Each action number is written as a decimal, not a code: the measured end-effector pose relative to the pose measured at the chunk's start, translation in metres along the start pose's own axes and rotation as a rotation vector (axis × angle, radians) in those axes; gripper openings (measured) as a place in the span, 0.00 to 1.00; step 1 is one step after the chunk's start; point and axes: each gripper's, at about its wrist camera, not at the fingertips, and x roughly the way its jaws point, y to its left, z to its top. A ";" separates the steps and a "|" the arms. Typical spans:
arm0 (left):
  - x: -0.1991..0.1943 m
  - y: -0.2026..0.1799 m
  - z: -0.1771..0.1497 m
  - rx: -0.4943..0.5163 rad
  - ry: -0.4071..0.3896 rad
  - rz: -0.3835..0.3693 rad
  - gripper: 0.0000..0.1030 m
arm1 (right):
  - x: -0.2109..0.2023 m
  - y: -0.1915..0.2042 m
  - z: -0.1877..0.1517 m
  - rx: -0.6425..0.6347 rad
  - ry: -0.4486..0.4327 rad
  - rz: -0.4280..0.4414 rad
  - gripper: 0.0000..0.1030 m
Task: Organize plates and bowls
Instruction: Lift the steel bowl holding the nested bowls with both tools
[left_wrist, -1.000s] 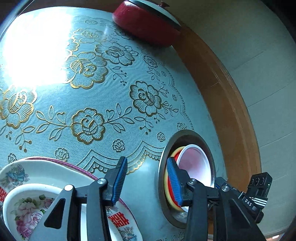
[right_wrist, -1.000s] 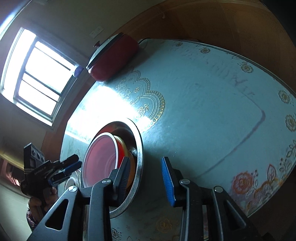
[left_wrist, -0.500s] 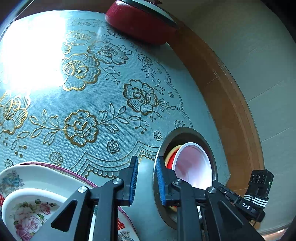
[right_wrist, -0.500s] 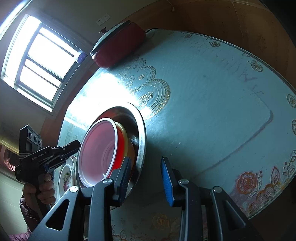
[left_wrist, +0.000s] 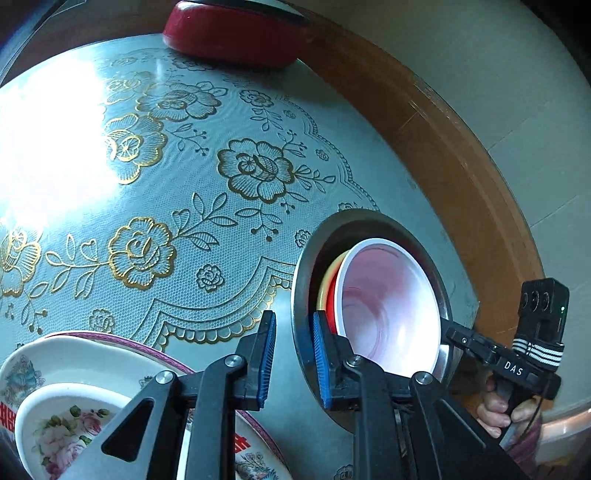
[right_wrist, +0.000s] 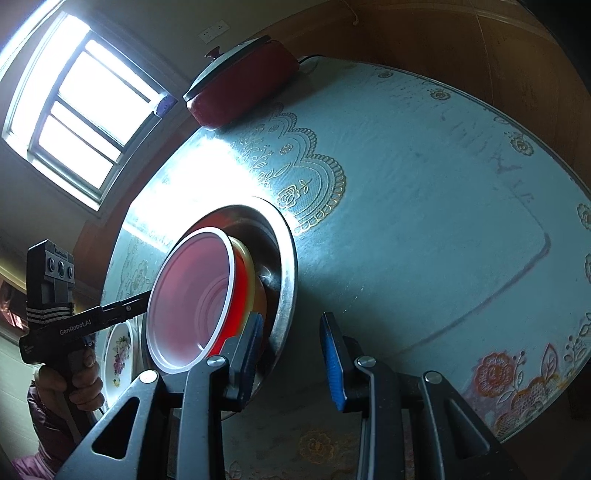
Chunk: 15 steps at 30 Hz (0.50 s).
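A round table under a pale blue-green embossed cloth with gold roses (left_wrist: 177, 192) fills both views. A bright paned window (right_wrist: 77, 107) sits at ten o'clock in the right wrist view. A dark red lidded pot (left_wrist: 236, 40) stands on the far edge of the table, at twelve o'clock in the left wrist view.

A wide stainless steel basin (left_wrist: 373, 221) rests on the cloth. In the left wrist view it lies at four o'clock, and in the right wrist view at eight o'clock. Inside it a translucent red plastic bowl with a white rim (left_wrist: 388, 306) leans on its side, nested in a yellow bowl (left_wrist: 327, 280) of which only the edge shows.

A white flowered plate with a maroon border (left_wrist: 92, 347) lies at seven o'clock in the left wrist view, just beside the basin. It carries a small white bowl painted with pink roses (left_wrist: 55, 424).

The left gripper (left_wrist: 293, 363) straddles the near rim of the basin with its jaws narrow. One blue pad is inside and one outside, and I cannot tell whether they press on the rim.

The right gripper (right_wrist: 293, 354) straddles the rim on the opposite side. Its jaws are closing, with a gap still showing on each side of the metal. A hand (right_wrist: 70, 384) grips the left gripper's handle.
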 end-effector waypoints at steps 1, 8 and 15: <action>0.001 0.000 0.000 0.003 0.005 0.001 0.19 | 0.000 0.001 0.000 -0.006 0.000 -0.002 0.27; 0.009 -0.003 -0.003 0.028 0.024 -0.005 0.18 | 0.000 0.003 0.005 -0.029 -0.003 -0.038 0.27; 0.013 -0.006 -0.004 0.040 0.020 -0.014 0.18 | 0.001 -0.003 0.012 -0.011 0.018 -0.040 0.27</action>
